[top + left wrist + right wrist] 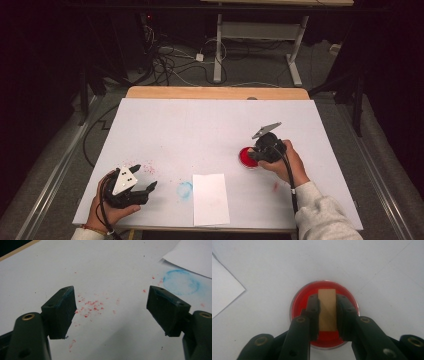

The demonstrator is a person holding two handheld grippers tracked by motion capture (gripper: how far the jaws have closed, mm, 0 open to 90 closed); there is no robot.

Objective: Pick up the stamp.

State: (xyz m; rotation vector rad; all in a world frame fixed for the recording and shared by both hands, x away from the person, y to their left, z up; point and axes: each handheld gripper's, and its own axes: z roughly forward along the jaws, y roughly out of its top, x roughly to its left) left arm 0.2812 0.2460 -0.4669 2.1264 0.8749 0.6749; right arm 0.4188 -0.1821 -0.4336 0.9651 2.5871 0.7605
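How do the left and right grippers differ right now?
The left gripper is open with nothing between its jaws; the right gripper is shut on a wooden stamp. The left sits over red specks on the table; the right is over the red ink pad. Both have black jaws.

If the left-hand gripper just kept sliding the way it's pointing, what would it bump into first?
Probably the white sheet of paper. The left gripper, jaws open and empty, points across the table toward it, passing the red specks and the blue ring stain. These are flat marks, and depth is hard to judge.
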